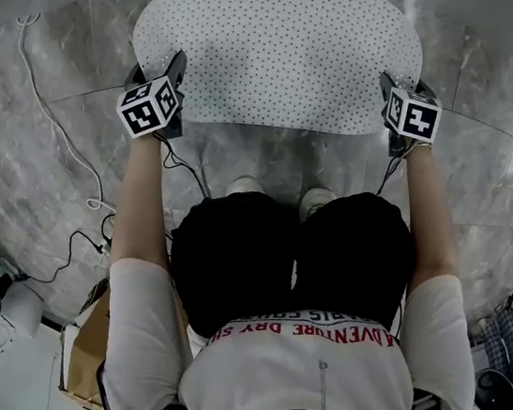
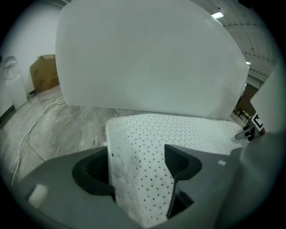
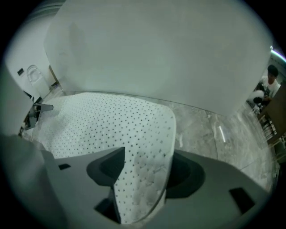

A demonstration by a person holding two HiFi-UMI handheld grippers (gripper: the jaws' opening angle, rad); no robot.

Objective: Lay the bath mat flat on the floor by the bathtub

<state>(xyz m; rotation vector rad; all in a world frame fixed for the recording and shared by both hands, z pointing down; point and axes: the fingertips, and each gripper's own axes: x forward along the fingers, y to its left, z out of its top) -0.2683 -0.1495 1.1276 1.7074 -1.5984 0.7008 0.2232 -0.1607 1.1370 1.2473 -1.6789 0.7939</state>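
Observation:
The white, black-dotted bath mat [image 1: 278,51] lies spread on the grey marble floor against the white bathtub wall [image 2: 147,58]. My left gripper [image 1: 158,70] is at the mat's near left corner and my right gripper [image 1: 406,84] at its near right corner. In the left gripper view that corner of the mat [image 2: 138,179] stands up in a fold between the left gripper's [image 2: 138,165] wide-apart jaws. The right gripper view shows the same: the other corner [image 3: 143,188] is humped between the right gripper's [image 3: 143,172] spread jaws. Both stand open, not pinching the mat.
A white cable [image 1: 51,114] snakes over the floor at the left. A cardboard box [image 2: 44,71] stands against the far wall beyond the tub's left end. The holder's shoes [image 1: 245,186] rest just short of the mat's near edge. A person [image 3: 268,85] is far off at the right.

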